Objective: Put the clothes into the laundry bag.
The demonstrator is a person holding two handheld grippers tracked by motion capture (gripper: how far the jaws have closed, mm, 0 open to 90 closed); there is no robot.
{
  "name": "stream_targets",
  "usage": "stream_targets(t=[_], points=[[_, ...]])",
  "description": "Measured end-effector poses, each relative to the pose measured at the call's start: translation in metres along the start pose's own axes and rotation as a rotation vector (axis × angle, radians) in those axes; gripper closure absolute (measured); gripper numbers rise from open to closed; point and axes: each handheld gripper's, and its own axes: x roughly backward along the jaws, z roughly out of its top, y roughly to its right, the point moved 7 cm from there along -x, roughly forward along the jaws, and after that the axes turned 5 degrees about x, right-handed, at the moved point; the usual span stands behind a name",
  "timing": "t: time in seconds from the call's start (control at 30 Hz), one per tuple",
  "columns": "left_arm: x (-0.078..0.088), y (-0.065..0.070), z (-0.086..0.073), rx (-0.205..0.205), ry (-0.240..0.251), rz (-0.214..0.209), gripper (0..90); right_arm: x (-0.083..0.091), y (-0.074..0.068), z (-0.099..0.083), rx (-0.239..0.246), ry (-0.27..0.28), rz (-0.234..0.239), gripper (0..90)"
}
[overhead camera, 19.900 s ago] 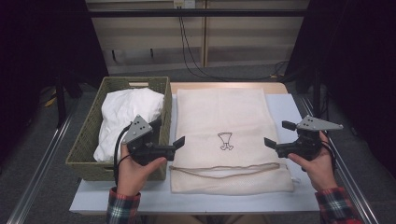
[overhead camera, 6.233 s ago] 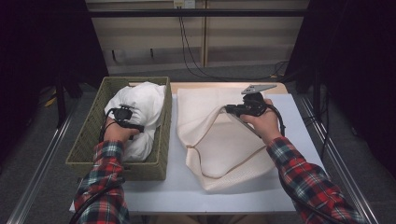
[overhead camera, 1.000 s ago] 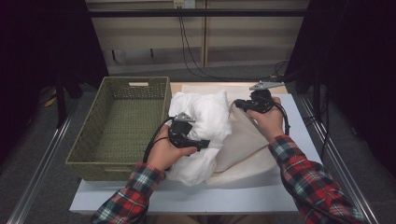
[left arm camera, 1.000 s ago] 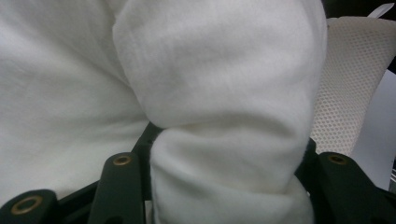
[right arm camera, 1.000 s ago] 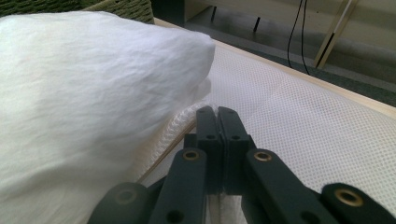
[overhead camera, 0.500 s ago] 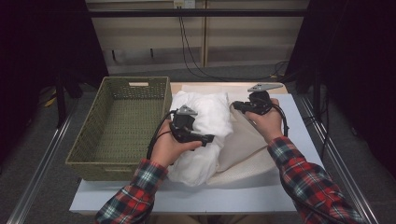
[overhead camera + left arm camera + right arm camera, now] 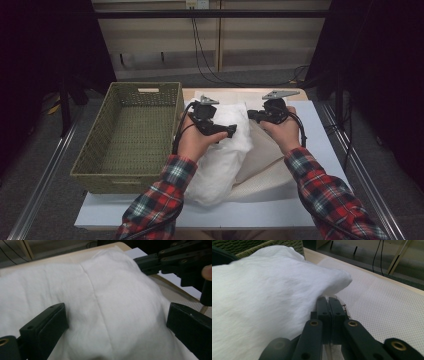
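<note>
- Now the white pillow (image 7: 222, 150) lies on the desk (image 7: 320, 130), near its middle, with its far end close to the far edge and its near end toward the near edge.
- It rests partly on and partly inside a cream mesh bag (image 7: 267, 172); I cannot tell how deep it sits in it.
- Left gripper (image 7: 231, 132) is above the pillow, held in the person's left hand (image 7: 192, 142). Its jaws have just been opening and now stand spread wide; in the left gripper view the pillow (image 7: 100, 302) is between them, but the pads do not press on it.
- Right gripper (image 7: 251, 114) is at the far right side of the pillow, in the right hand (image 7: 282, 132). In the right gripper view its jaws are pressed together on the edge of the bag (image 7: 387, 305), just beside the pillow's corner (image 7: 262, 290).
- A green woven basket (image 7: 95, 150) stands at the left edge of the desk, just beside the pillow.
</note>
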Motion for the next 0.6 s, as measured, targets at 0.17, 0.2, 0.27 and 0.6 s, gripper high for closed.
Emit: stream_targets(t=[0.17,0.2,0.27,0.6], points=[[-0.017,-0.001,-0.012,0.039,-0.049,0.019,1.1,0.0,-0.002,0.0,0.002,-0.007,0.008,89.0],[-0.019,-0.001,-0.014,0.052,-0.071,0.018,1.0,0.001,-0.002,-0.001,0.001,-0.01,0.008,89.0],[-0.021,-0.001,-0.016,0.06,-0.089,0.022,1.0,0.0,-0.002,-0.001,0.002,-0.012,0.013,89.0],[-0.032,-0.002,-0.033,0.077,-0.126,-0.071,38.3,-0.002,-0.007,0.0,0.006,-0.026,0.028,89.0]])
